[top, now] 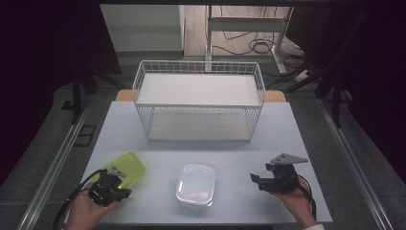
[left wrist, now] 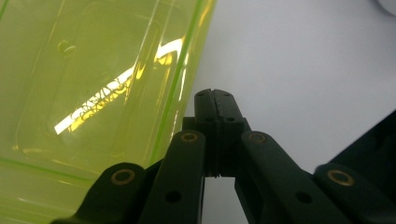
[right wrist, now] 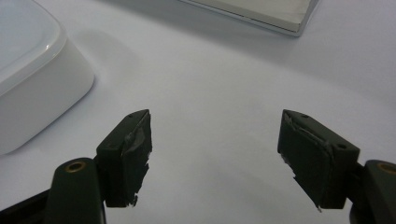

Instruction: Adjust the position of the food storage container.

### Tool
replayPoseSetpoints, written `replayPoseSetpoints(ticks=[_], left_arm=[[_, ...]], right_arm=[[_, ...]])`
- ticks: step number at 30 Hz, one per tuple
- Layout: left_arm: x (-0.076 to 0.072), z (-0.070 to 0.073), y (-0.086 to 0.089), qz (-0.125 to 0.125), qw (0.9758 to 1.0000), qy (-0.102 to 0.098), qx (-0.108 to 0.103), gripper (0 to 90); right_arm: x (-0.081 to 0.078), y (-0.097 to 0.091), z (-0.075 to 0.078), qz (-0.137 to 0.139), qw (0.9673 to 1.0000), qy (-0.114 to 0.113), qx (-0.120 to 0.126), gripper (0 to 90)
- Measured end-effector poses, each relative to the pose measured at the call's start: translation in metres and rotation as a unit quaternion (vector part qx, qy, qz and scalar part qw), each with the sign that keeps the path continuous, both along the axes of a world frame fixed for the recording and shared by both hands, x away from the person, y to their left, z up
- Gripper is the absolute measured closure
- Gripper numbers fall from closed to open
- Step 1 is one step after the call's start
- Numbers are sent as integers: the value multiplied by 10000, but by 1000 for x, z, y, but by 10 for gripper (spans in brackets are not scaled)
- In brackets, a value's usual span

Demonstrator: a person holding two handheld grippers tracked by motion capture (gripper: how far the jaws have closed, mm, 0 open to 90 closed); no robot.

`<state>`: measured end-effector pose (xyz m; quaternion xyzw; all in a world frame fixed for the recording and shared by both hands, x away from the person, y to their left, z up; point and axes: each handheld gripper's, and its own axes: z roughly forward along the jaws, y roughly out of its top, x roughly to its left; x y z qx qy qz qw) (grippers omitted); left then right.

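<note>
A yellow-green see-through container (top: pixel 125 166) lies at the front left of the table, and it takes up the left half of the left gripper view (left wrist: pixel 93 93). My left gripper (top: pixel 117 186) sits at its near right edge. Its jaws are shut flat against each other with nothing between them, the tips (left wrist: pixel 215 95) just beside the container's rim. A white lidded container (top: pixel 195 183) rests at the front centre. My right gripper (top: pixel 256 182) hovers to its right and points toward it. In the right gripper view, the right gripper (right wrist: pixel 215 135) is open and empty over bare table, with the white container (right wrist: pixel 32 79) at the left.
A white two-tier wire rack (top: pixel 198 99) stands at the back centre of the pale table (top: pixel 158 139); its base corner (right wrist: pixel 261 11) appears in the right gripper view. Cables lie on the floor beyond the table.
</note>
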<state>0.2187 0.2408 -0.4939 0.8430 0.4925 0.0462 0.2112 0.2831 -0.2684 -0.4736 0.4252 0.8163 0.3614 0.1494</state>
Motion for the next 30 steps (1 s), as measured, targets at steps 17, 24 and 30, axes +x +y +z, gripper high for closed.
replayPoseSetpoints(ticks=[17,24,30], left_arm=[[14,-3,27,263,9996,-80,-51,900],[-10,16,33,272,9986,-293,-338,900],[-21,29,85,1087,9915,-519,-498,900]], right_arm=[[0,0,-1,2,10000,6,-16,260],[0,0,-1,13,10000,22,-26,260],[0,-1,-1,-4,10000,25,8,261]])
